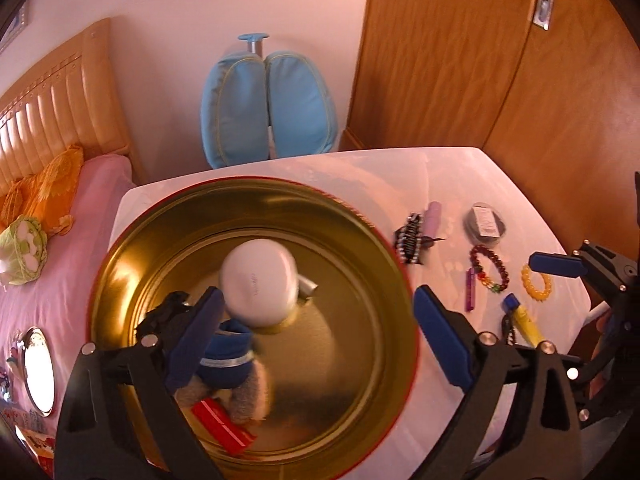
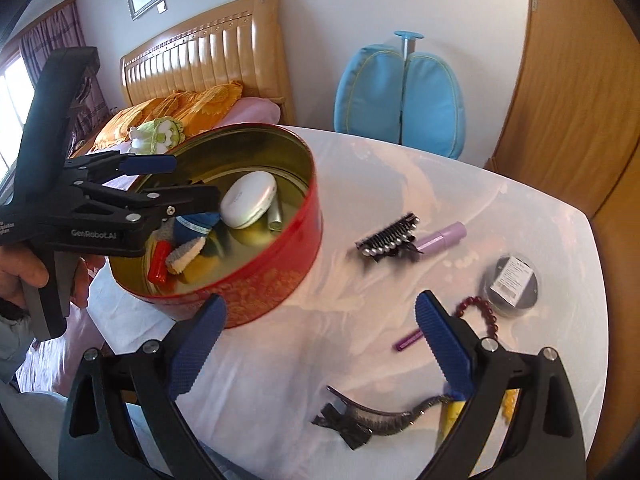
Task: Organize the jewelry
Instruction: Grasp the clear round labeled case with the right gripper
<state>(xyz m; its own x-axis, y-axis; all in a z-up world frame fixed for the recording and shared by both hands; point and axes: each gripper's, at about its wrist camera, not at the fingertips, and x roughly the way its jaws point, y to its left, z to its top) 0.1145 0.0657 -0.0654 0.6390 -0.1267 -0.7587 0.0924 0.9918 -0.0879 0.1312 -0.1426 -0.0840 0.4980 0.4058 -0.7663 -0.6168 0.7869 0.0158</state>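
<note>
A round red tin with a gold inside stands at the table's left edge. It holds a white case, a blue pouch, a red stick and a silver tube. My left gripper is open above the tin, also in the right wrist view. My right gripper is open over the table, with its fingers showing in the left wrist view. On the table lie a dark red bead bracelet, a yellow bead bracelet, a beaded black hair clip and a black bow clip.
A lilac tube, a purple stick, a yellow tube with a blue cap and a round dark box lie on the white table. A blue chair stands behind it, a bed to the left and wooden doors to the right.
</note>
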